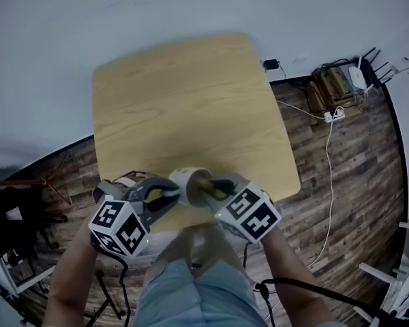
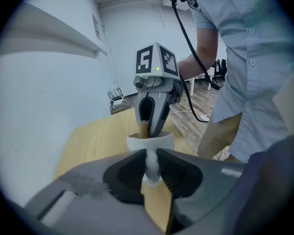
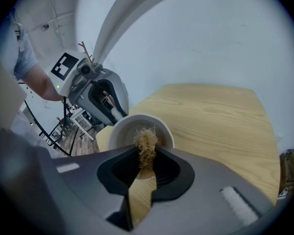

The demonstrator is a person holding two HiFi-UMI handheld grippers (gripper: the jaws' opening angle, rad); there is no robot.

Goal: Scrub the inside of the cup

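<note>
A white cup [image 1: 189, 182] is held tilted on its side over the table's front edge, its mouth toward the right gripper. My left gripper [image 1: 165, 197] is shut on the cup's white handle [image 2: 152, 161], which is pinched between its jaws [image 2: 152, 169]. My right gripper [image 1: 215, 187] is shut on a tan fibrous scrubber [image 3: 147, 148]. The scrubber's tip reaches into the cup's mouth [image 3: 137, 129]. In the left gripper view the right gripper [image 2: 149, 112] comes down from above, and the brown scrubber [image 2: 144, 129] dips past the cup's rim [image 2: 149, 142].
The light wooden table [image 1: 184, 101] stretches away from the grippers. On the wood floor to the right lie a power strip with a white cable [image 1: 334, 114] and a router among boxes [image 1: 344, 79]. Black stands [image 1: 13, 223] are at the left. The person's legs are below.
</note>
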